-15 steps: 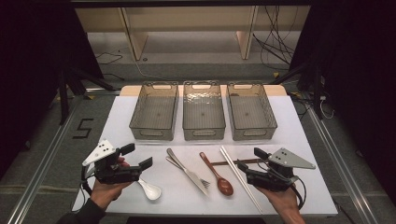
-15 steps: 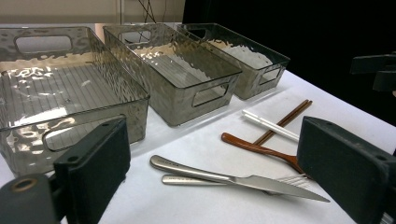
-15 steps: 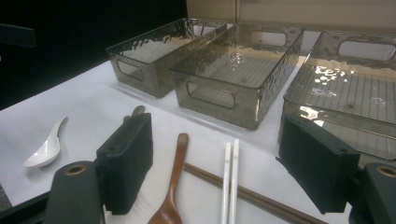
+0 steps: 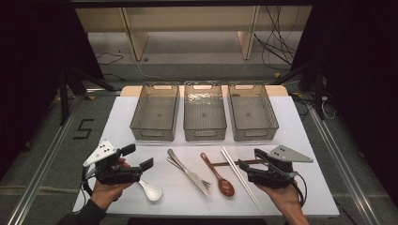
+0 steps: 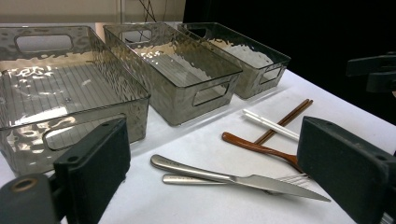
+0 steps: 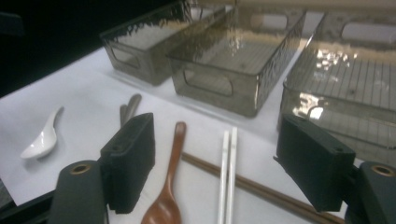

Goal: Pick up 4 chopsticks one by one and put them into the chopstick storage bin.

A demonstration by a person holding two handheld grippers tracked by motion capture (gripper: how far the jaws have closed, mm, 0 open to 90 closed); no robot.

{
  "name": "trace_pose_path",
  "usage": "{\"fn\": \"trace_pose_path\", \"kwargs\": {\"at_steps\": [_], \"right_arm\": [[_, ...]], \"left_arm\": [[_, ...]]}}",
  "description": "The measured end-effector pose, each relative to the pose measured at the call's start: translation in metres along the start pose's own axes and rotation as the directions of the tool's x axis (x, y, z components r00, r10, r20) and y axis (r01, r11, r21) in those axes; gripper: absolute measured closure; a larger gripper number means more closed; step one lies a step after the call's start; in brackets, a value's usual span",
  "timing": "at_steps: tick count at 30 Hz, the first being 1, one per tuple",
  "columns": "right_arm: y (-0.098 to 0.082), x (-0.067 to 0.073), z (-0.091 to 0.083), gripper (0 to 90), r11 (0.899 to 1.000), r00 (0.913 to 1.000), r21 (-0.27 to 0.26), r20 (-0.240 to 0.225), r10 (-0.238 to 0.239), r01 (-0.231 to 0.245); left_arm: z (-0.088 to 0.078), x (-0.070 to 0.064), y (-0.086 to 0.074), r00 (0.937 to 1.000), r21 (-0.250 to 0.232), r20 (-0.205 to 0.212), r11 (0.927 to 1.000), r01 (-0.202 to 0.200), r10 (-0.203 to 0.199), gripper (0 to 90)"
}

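Left hand enters from bottom edge, wrapped around left gripper, held low at near left of table. Jaws point toward table centre, spread wide, nothing between pads.

Right hand enters from bottom right, gripping right gripper. Jaws point inward toward left gripper, held apart, empty. Grey three-cornered plate on top of each gripper.

a black "5" is marked on the floor left of the table.
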State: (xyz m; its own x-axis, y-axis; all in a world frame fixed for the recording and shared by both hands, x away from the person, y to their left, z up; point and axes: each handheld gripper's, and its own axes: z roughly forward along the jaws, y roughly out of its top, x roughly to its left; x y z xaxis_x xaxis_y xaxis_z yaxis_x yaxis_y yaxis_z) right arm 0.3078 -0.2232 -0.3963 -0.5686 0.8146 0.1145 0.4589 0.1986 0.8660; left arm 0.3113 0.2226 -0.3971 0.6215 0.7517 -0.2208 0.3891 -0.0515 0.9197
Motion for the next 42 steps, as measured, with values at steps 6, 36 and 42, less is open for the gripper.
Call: {"fn": "trace_pose_path", "kwargs": {"at_steps": [6,36,42], "right_arm": [[0.009,-0.002,0.016,34.4,0.985,0.9989,0.167,-0.012,-0.045,0.046],[-0.017,-0.016,0.073,66.9,0.755,0.9982,0.654,-0.018,-0.057,0.055],[-0.021,-0.017,0.079,73.5,0.717,0.9971,0.694,-0.014,-0.075,0.064]], "left_arm": [[0.000,0.001,0.000,1.0000,0.003,-0.001,1.0000,-0.002,0.002,9.4],[-0.001,0.001,0.000,1.0000,-0.001,0.005,1.0000,-0.002,0.002,9.5],[-0.001,0.001,0.000,1.0000,0.000,0.005,1.0000,-0.002,0.002,9.5]]}}
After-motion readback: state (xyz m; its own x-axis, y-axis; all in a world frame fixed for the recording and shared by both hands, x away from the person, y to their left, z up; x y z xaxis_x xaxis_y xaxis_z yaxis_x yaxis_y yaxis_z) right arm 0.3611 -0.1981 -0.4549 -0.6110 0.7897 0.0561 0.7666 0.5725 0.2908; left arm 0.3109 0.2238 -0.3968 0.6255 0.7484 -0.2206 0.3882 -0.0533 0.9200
